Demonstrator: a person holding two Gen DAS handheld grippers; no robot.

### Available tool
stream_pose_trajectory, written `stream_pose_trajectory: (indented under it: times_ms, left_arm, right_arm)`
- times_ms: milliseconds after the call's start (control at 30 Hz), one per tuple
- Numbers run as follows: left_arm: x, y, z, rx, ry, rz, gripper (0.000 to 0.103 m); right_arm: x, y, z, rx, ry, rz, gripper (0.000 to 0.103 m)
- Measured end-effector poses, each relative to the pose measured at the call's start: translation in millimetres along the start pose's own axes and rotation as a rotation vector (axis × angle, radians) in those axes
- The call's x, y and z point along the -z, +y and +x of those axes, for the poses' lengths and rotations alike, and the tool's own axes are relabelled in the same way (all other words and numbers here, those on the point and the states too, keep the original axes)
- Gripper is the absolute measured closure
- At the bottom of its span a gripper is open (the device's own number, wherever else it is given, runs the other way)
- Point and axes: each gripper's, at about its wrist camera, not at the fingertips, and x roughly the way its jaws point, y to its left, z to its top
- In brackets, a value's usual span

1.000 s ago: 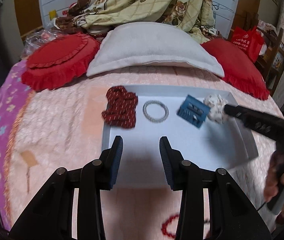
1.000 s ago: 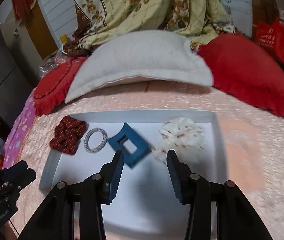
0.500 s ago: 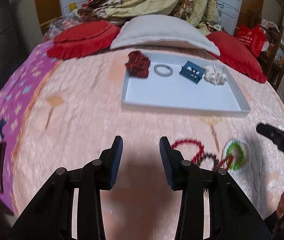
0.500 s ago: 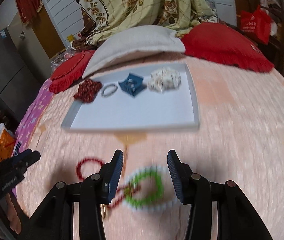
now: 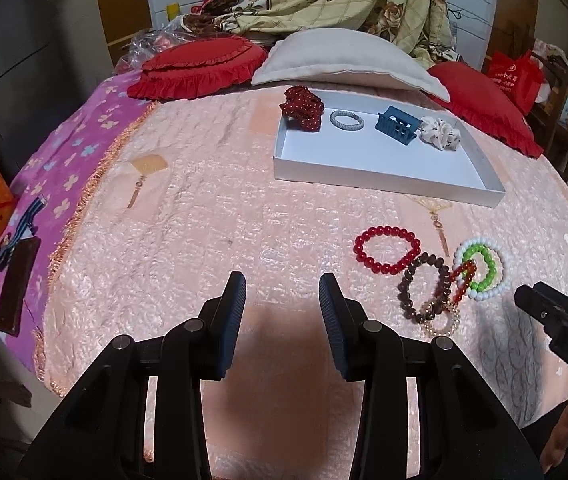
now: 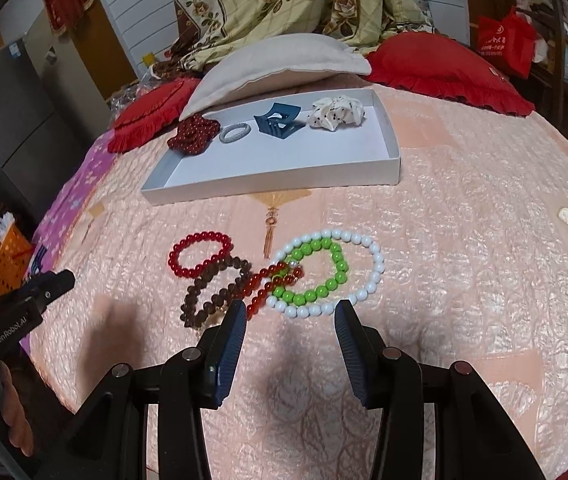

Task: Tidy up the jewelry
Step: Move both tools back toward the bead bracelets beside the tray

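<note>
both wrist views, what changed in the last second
Both grippers pulled back from the white tray toward the near side of the bed, so the bead bracelets on the bedspread now show ahead of them. The left gripper and right gripper are open and empty; nothing was picked up or released. The red scrunchie, silver ring, blue claw clip and white scrunchie lie in the same row.

We see the gold bracelet (image 6: 214, 314) mostly hidden behind the right gripper's (image 6: 288, 312) finger, and the left gripper (image 6: 16, 312) cut off at frame's edge.
</note>
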Motion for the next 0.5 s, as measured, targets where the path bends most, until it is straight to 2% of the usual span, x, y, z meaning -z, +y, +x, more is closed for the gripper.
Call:
stream_pose_trajectory:
  times_ms: [233, 500]
  left_arm:
    - [0.2, -2.7, -1.6, -0.005, -0.008, 0.012, 0.066]
    - [0.5, -4.2, 14.9, -0.014, 0.025, 0.025, 0.066]
  right_arm:
    - [2.1, 0.9, -1.5, 0.012, -0.006, -0.007, 0.059]
    - [4.6, -6.5, 9.8, 0.017, 0.018, 0.012, 0.059]
